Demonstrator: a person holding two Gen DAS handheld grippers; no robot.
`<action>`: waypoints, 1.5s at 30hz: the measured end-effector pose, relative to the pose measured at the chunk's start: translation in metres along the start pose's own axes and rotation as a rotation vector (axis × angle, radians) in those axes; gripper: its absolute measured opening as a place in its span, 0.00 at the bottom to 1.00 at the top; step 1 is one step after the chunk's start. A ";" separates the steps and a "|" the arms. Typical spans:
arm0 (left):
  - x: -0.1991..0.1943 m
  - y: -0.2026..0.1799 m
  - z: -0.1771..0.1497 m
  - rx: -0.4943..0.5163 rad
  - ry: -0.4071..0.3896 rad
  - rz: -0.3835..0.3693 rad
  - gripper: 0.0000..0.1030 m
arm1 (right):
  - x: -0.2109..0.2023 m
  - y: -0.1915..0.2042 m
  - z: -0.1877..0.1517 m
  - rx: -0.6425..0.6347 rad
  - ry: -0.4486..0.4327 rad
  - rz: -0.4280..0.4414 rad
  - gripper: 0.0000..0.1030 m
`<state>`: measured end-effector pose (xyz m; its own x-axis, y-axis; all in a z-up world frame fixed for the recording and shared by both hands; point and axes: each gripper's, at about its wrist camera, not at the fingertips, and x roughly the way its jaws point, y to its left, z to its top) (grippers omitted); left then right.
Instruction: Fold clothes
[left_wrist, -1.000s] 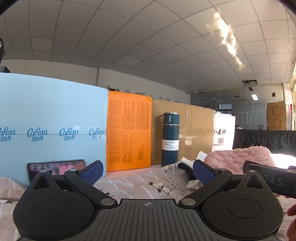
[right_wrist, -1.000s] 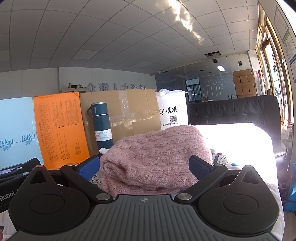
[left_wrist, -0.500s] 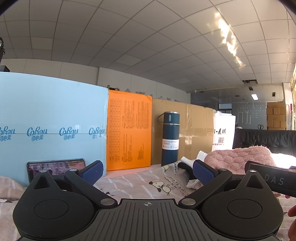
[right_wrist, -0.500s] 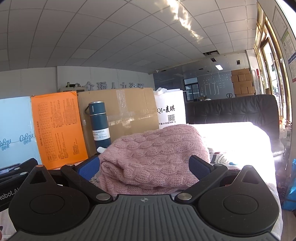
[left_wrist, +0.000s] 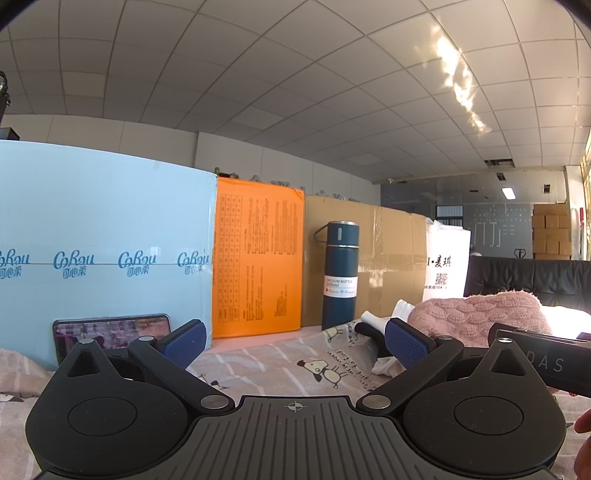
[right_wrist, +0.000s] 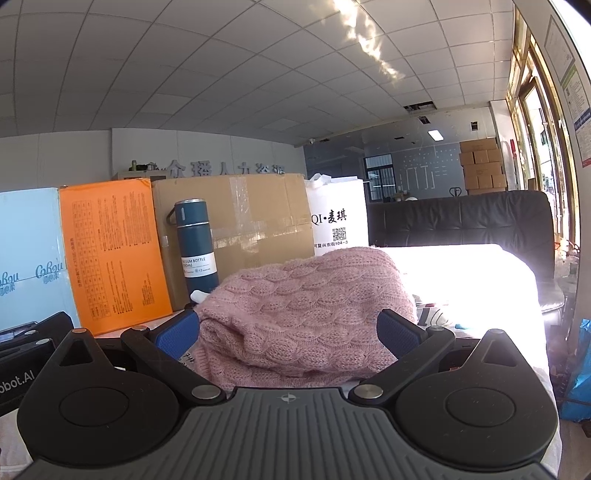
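Observation:
A pink cable-knit sweater (right_wrist: 306, 310) lies bunched on the bed, right in front of my right gripper (right_wrist: 290, 332), whose open jaws stand on either side of its near edge without closing on it. In the left wrist view the sweater (left_wrist: 476, 317) lies to the right. My left gripper (left_wrist: 295, 341) is open and empty, low over the cartoon-dog bedsheet (left_wrist: 280, 362). A white garment (left_wrist: 384, 321) lies between the sweater and the bottle. The right gripper's body (left_wrist: 546, 362) shows at the left view's right edge.
A dark blue vacuum bottle (left_wrist: 340, 275) stands at the back before a brown carton (left_wrist: 388, 258), an orange box (left_wrist: 256, 258) and a light blue box (left_wrist: 103, 251). A phone (left_wrist: 110, 328) leans on the blue box. A white bag (right_wrist: 340, 225) and a black sofa (right_wrist: 461, 218) stand behind.
The right gripper has shifted slightly, so the sweater sits a little lower and closer between its jaws. The left gripper has barely moved.

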<state>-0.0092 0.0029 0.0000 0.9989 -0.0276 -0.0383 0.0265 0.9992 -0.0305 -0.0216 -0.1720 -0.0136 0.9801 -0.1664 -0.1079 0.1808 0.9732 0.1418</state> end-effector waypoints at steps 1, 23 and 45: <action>0.000 0.000 0.000 0.000 0.000 0.000 1.00 | 0.000 0.000 0.000 -0.001 0.000 0.000 1.00; 0.000 0.000 0.000 -0.002 0.001 -0.001 1.00 | 0.001 0.002 0.000 -0.008 0.001 0.010 1.00; 0.002 -0.001 0.000 -0.002 0.002 -0.003 1.00 | 0.001 0.003 0.000 -0.010 0.001 0.013 1.00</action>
<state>-0.0076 0.0023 0.0001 0.9987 -0.0305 -0.0398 0.0292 0.9990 -0.0326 -0.0204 -0.1697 -0.0131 0.9823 -0.1538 -0.1067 0.1675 0.9768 0.1337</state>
